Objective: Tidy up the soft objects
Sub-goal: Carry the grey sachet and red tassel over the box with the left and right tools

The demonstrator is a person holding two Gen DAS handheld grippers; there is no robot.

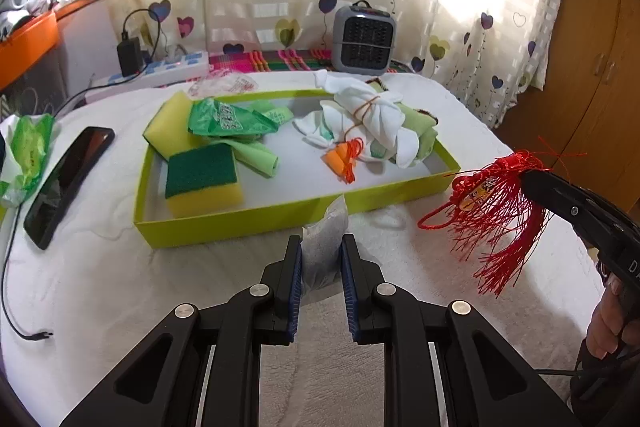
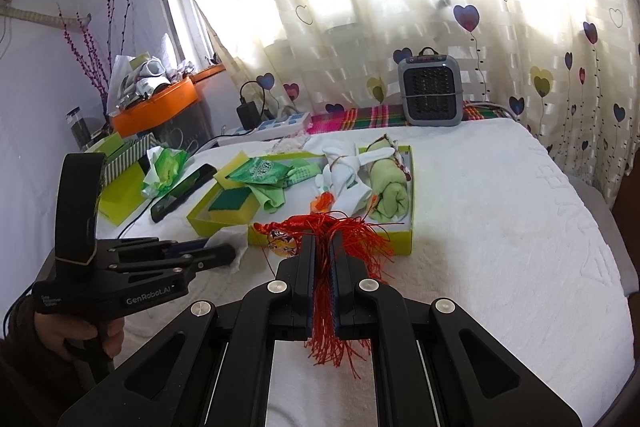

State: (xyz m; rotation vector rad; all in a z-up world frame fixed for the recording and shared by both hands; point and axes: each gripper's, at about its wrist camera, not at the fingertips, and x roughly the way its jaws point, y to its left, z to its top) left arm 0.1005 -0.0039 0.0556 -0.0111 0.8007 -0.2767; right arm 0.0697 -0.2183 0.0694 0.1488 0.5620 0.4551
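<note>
My left gripper point(image 1: 321, 241) is shut on a small white-grey sachet point(image 1: 326, 223), held upright just above the white bedspread in front of the lime-green tray point(image 1: 248, 223). In the tray lie a green-topped yellow sponge point(image 1: 204, 179), green packets point(image 1: 228, 119), a tied white cloth bundle point(image 1: 372, 111) and a rolled green towel point(image 1: 420, 127). My right gripper point(image 2: 322, 239) is shut on a red knotted tassel point(image 2: 340, 227), whose strands hang down between the pads. It hovers off the tray's near right corner point(image 2: 396, 241). The left gripper point(image 2: 224, 253) shows at the left, in a person's hand.
A black phone point(image 1: 64, 179) and a green wrapper point(image 1: 28, 151) lie left of the tray, with a loose cable point(image 1: 24, 331) nearby. A grey heater point(image 1: 362, 41) and a power strip point(image 1: 160, 71) stand at the back. A wooden wardrobe point(image 1: 592, 67) is on the right.
</note>
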